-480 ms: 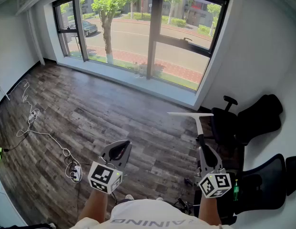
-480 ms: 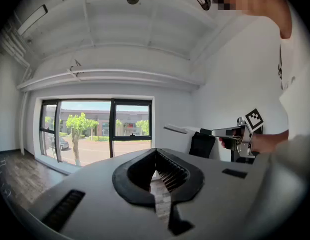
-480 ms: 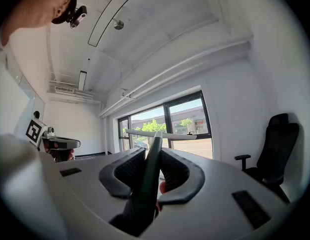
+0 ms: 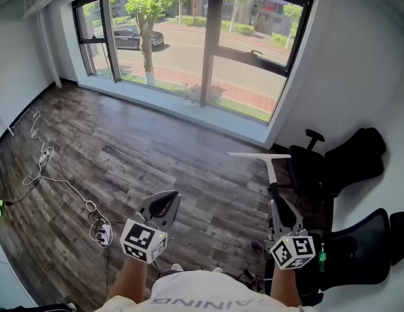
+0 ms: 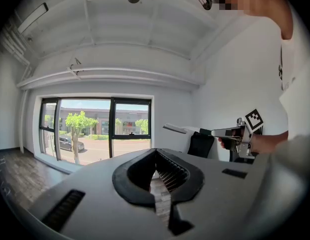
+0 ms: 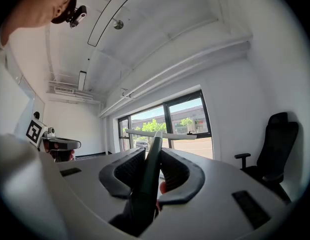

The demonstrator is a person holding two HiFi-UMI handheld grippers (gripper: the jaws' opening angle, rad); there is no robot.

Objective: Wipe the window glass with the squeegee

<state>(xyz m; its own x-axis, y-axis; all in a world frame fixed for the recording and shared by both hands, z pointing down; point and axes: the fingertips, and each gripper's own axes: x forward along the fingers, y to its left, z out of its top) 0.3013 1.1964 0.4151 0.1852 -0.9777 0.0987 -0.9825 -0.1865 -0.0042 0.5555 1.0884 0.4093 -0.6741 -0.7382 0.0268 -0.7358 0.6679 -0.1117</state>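
Black pads of the right gripper (image 6: 152, 155) are clamped on the dark handle of the squeegee (image 6: 154, 134). The handle runs forward out of the jaws, and the white blade sits crosswise at its far end, roughly level. In the head view, the squeegee (image 4: 260, 155) points from the right gripper (image 4: 276, 197) toward the window (image 4: 208, 44), which lies straight ahead and well apart, across the wood floor (image 4: 136, 142). The blade is nowhere near the glass.

The left gripper (image 5: 157, 154) has its jaws closed together with nothing between them. It hangs low beside the right one, no nearer the window, so the wipe falls to the right hand.

Black chairs (image 4: 335, 164) stand close on the right against the wall. A white cable (image 4: 55, 182) trails over the floor at the left. Neither seems to block the direct way to the panes. The likely need is to walk forward and lift the blade flat to the glass.
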